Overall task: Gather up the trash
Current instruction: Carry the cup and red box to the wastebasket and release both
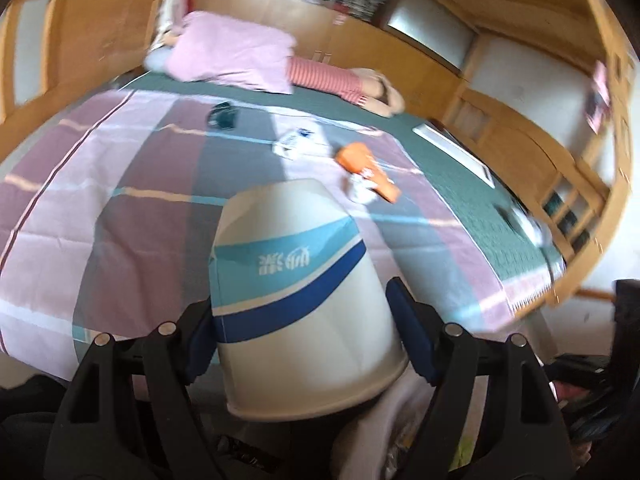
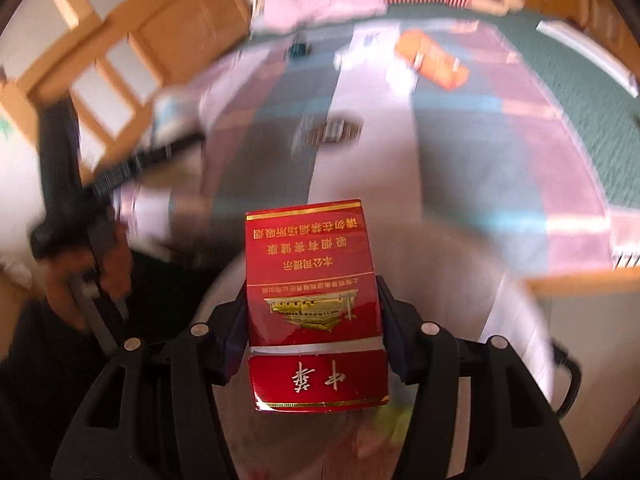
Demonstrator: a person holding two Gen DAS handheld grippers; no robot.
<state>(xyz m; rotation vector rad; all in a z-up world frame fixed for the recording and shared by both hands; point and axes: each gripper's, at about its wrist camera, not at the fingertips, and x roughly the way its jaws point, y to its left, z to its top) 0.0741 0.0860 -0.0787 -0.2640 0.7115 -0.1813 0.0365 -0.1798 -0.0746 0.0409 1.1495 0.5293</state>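
My left gripper [image 1: 302, 320] is shut on a white paper cup [image 1: 296, 280] with blue bands, held upside down above the near edge of the bed. My right gripper [image 2: 312, 312] is shut on a red cigarette pack [image 2: 314, 304] with gold print, held over a pale bin opening [image 2: 512, 320] that is blurred. On the checked bedspread [image 1: 120, 200] lie an orange wrapper [image 1: 368, 168], a crumpled white wrapper [image 1: 296, 142] and a small dark item [image 1: 222, 116]. The orange wrapper [image 2: 436, 60] and a small dark flat piece [image 2: 336, 134] show in the right wrist view.
A pink pillow [image 1: 232, 52] and a striped doll [image 1: 344, 80] lie at the bed's far end. Wooden cupboards [image 1: 400, 52] line the back wall. A wooden bed frame [image 1: 576, 200] stands on the right. A hand on the other gripper [image 2: 88, 264] is at the left.
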